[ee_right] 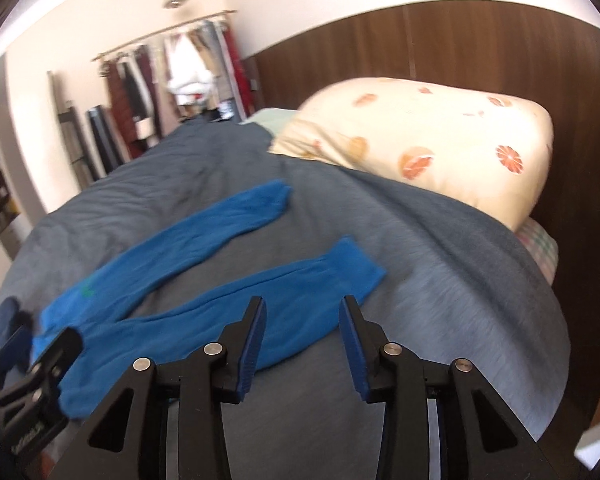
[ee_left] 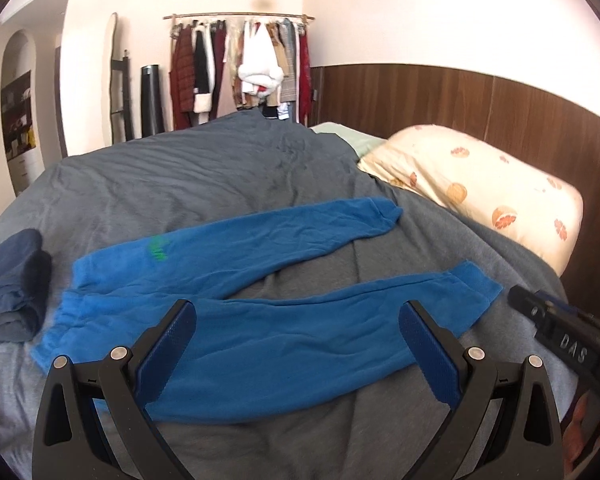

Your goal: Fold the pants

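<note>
Blue pants [ee_left: 260,312] lie flat on the grey bed cover, waist at the left, both legs spread apart toward the right, with a green logo near the waist. They also show in the right wrist view [ee_right: 204,320]. My left gripper [ee_left: 298,312] is open and empty, hovering above the near leg. My right gripper [ee_right: 303,308] is open and empty, above the near leg close to its cuff [ee_right: 352,268]. The right gripper's body shows at the right edge of the left wrist view [ee_left: 560,336].
The grey bed cover [ee_left: 220,176] spans the bed. A cream pillow with orange-slice print [ee_left: 484,192] lies at the right by the wooden headboard [ee_left: 460,96]. A folded dark blue garment [ee_left: 12,284] sits left of the pants. A clothes rack [ee_left: 240,64] stands beyond the bed.
</note>
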The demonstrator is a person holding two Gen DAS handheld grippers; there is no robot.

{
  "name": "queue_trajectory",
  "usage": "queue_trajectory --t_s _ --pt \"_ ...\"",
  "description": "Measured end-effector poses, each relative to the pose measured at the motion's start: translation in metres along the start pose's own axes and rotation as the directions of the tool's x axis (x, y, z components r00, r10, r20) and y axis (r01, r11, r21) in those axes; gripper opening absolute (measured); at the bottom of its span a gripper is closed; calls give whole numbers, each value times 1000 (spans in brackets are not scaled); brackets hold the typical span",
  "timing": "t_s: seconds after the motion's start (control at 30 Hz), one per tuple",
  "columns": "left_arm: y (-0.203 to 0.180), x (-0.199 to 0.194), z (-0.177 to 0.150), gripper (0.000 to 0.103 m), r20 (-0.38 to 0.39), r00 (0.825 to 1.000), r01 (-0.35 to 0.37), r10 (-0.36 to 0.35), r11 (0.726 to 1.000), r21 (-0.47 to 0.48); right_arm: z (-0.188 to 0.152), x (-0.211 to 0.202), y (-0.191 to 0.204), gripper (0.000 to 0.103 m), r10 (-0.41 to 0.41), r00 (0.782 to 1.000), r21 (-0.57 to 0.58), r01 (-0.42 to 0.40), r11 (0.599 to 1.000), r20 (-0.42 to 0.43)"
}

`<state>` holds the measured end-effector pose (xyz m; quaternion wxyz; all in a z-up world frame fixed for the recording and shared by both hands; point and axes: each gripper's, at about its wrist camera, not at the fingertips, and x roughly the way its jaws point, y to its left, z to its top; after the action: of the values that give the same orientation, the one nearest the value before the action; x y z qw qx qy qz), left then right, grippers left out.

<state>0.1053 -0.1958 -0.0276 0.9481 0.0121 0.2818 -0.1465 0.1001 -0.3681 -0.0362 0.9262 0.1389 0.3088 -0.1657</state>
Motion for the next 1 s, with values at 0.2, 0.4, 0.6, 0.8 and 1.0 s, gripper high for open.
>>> queue_trajectory --t_s 0.2,0.4,0.6,0.8,1.0 --pt "50 -28 -7 103 -12 999 -42 41 996 -80 -16 -21 47 38 133 991 -40 -134 990 -18" --pt "107 -45 -26 103 -30 986 -167 165 979 -119 -35 -21 86 38 216 975 -45 -218 975 -50" --pt "164 -51 -52 103 -81 964 -263 252 946 -188 -56 -5 110 38 295 950 25 -294 956 -107" --pt "200 -55 -73 103 -100 940 -340 326 923 -178 -76 14 124 38 285 945 90 -273 958 -163" --pt "223 -42 -83 103 -124 938 -344 325 918 -198 -95 23 143 38 275 943 116 -257 960 -186"
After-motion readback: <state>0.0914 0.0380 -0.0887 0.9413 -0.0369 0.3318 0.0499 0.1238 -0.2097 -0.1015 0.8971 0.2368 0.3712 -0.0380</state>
